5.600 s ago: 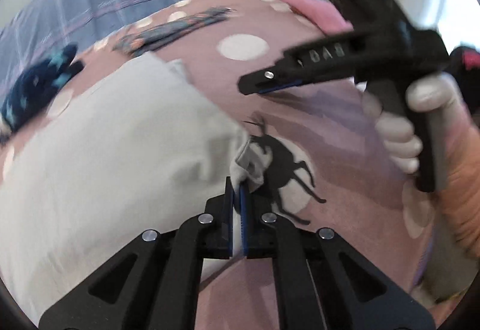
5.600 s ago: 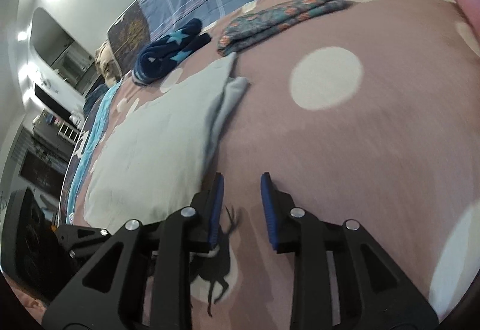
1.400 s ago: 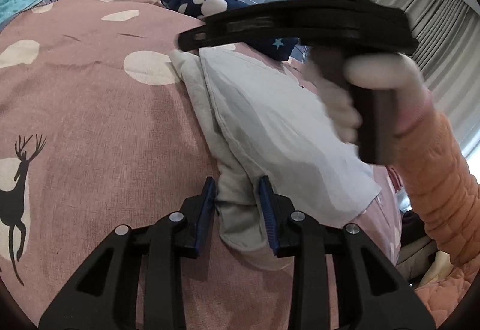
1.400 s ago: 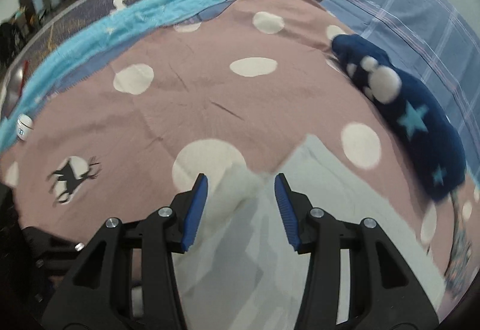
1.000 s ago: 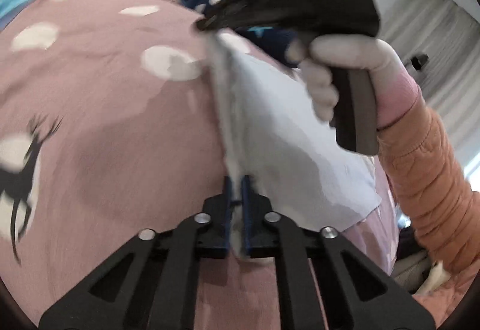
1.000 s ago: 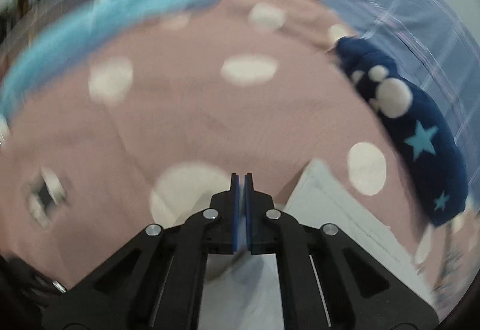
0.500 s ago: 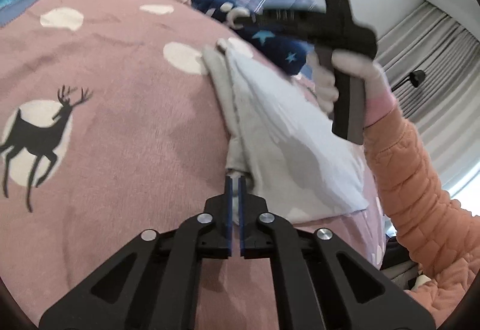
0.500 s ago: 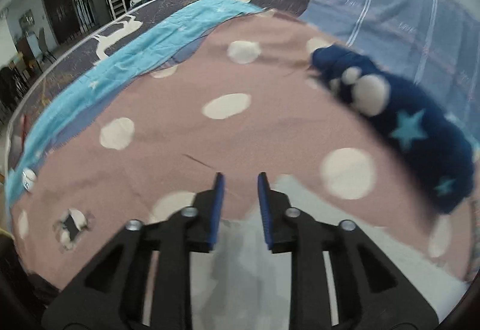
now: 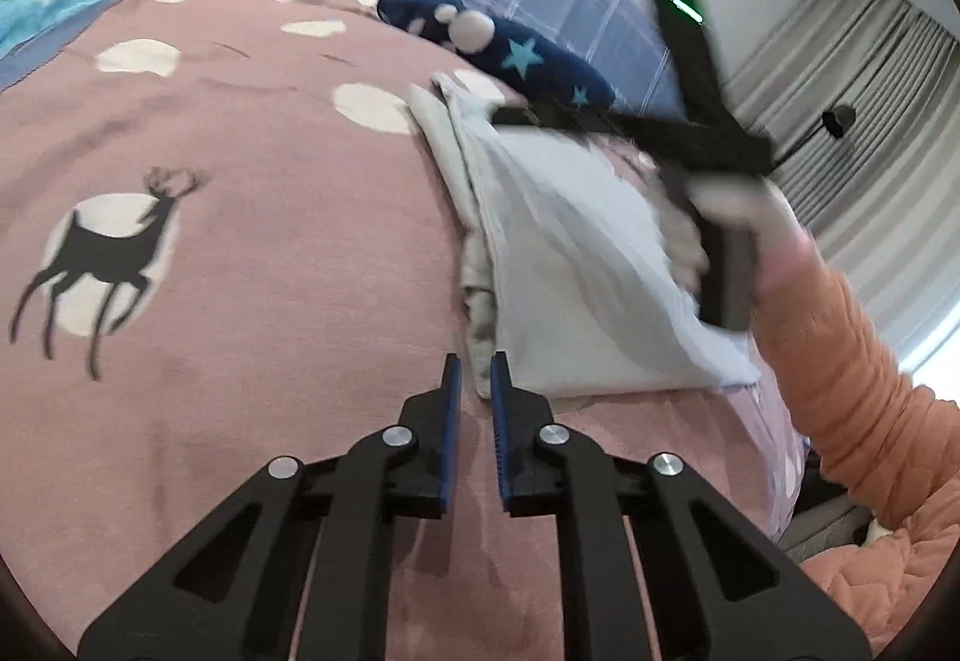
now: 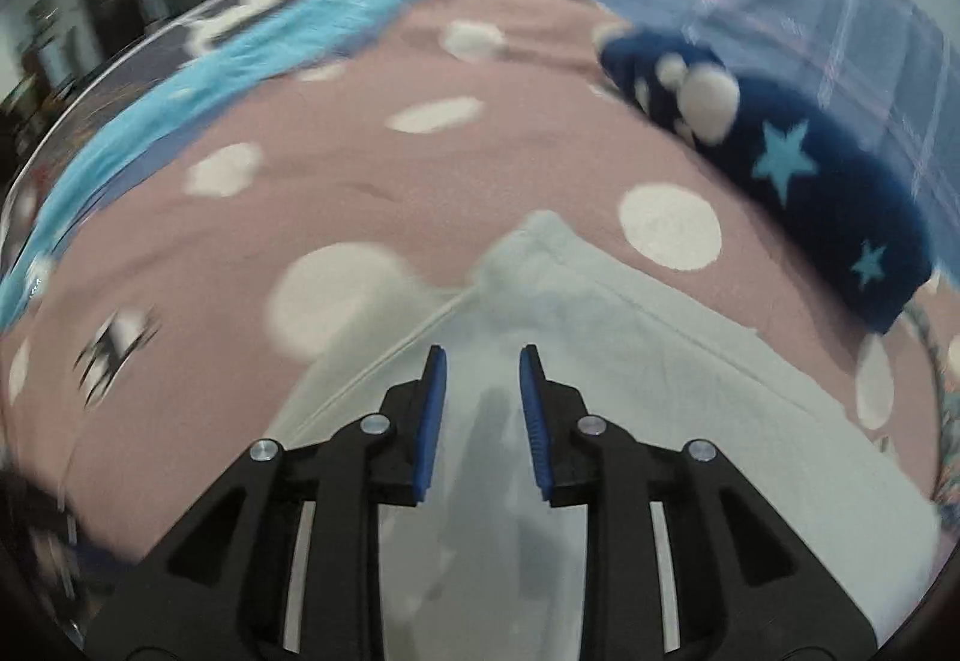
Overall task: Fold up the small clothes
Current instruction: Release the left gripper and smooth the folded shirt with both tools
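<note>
Grey garment (image 9: 576, 265) lies folded on the pink blanket (image 9: 252, 253), long axis running from the left gripper (image 9: 474, 379) toward the navy sock (image 9: 510, 54). Left gripper: slightly parted, released, at the garment's near corner. Right gripper (image 10: 483, 367): wider apart, empty, above the garment (image 10: 630, 391), held by a gloved hand (image 9: 738, 217).

My left gripper (image 9: 474, 382) is matt black plastic with ribbed blue pads and shiny metal pins. The pale grey garment (image 9: 576, 265) is smooth thin cloth; the pink spotted blanket (image 9: 270, 265) looks softly napped.
</note>
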`<action>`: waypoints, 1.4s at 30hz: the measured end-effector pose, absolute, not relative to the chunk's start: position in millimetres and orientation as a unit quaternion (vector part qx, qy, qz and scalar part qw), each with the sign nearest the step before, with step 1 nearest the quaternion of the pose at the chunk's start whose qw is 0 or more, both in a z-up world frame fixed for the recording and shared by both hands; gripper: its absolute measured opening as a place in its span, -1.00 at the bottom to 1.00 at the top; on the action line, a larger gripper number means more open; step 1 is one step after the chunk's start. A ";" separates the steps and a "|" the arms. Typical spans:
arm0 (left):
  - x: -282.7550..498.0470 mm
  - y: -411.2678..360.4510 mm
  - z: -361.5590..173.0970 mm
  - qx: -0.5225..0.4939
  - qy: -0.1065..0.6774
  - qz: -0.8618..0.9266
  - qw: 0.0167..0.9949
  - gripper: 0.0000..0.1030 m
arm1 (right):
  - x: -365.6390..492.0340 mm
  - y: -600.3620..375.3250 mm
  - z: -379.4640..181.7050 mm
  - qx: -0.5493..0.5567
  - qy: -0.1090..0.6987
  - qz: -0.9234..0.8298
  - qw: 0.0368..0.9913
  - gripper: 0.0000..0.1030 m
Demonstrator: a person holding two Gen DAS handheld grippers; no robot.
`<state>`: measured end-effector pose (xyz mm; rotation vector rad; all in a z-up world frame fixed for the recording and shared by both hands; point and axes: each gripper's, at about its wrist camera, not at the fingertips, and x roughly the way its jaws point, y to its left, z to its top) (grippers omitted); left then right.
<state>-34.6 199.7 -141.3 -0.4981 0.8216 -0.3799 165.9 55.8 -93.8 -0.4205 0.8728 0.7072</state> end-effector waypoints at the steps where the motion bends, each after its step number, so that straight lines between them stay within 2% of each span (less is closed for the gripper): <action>1: -34.6 201.2 -138.9 -0.243 0.385 -0.183 0.871 -0.78 | 147.7 51.6 -91.0 -0.214 0.398 0.349 0.821 -0.32; 4: -30.8 198.1 -134.8 -0.253 0.372 -0.202 0.870 -0.67 | 130.2 47.4 -92.0 -0.247 0.400 0.346 0.812 -0.26; 5: -27.6 194.2 -134.7 -0.248 0.375 -0.204 0.870 -0.49 | 132.5 49.5 -92.9 -0.247 0.406 0.339 0.812 -0.26; 6: -22.2 189.8 -135.5 -0.240 0.379 -0.202 0.870 -0.42 | 138.5 49.9 -92.8 -0.241 0.411 0.330 0.815 -0.26; 9: -6.9 174.9 -144.7 -0.226 0.402 -0.200 0.864 -0.42 | 181.4 55.0 -91.0 -0.174 0.449 0.298 0.824 -0.25; 10: -5.4 173.4 -147.7 -0.225 0.408 -0.195 0.863 -0.43 | 199.4 59.8 -91.9 -0.148 0.463 0.285 0.826 -0.25; 12: -1.6 172.8 -151.3 -0.223 0.411 -0.183 0.865 -0.87 | 221.1 69.3 -96.9 -0.130 0.470 0.259 0.834 -0.21; 16: -5.2 178.5 -150.5 -0.235 0.403 -0.174 0.867 -0.97 | 261.1 104.3 -120.4 -0.154 0.492 0.196 0.834 -0.18; 18: -8.1 176.2 -149.2 -0.224 0.400 -0.171 0.872 -0.97 | 271.3 116.5 -134.6 -0.181 0.494 0.163 0.835 -0.57; 19: -9.6 174.2 -148.9 -0.216 0.399 -0.168 0.875 -0.97 | 272.2 119.5 -130.4 -0.179 0.485 0.164 0.840 -0.89; 23: -14.8 173.1 -149.2 -0.206 0.400 -0.165 0.878 -0.98 | 274.4 111.7 -102.4 -0.112 0.464 0.215 0.852 -0.89; 28: -21.1 173.9 -153.1 -0.196 0.408 -0.169 0.875 -0.97 | 282.5 108.8 -136.4 -0.128 0.481 0.288 0.818 -0.87; 29: -21.4 174.1 -153.1 -0.196 0.408 -0.169 0.875 -0.97 | 279.2 105.3 -133.7 -0.122 0.470 0.290 0.825 -0.84; 30: -21.8 174.1 -152.7 -0.195 0.408 -0.170 0.876 -0.97 | 276.9 101.6 -130.9 -0.121 0.468 0.282 0.829 -0.71; 32: -23.7 174.1 -151.6 -0.192 0.407 -0.174 0.876 -0.96 | 262.9 92.0 -116.4 -0.133 0.457 0.250 0.843 0.08; 33: -24.4 174.4 -151.2 -0.193 0.407 -0.175 0.876 -0.91 | 253.0 84.4 -105.4 -0.134 0.441 0.253 0.851 0.14; 36: -29.4 181.5 -147.5 -0.194 0.402 -0.167 0.879 -0.74 | 213.2 58.5 -77.4 -0.139 0.410 0.272 0.860 0.12; 38: -32.3 188.5 -145.4 -0.201 0.395 -0.159 0.882 -0.67 | 174.7 39.2 -66.7 -0.153 0.385 0.281 0.866 0.27; 42: -34.6 200.6 -139.8 -0.204 0.385 -0.138 0.890 -0.53 | 77.1 18.6 -74.0 -0.266 0.300 0.265 0.877 0.48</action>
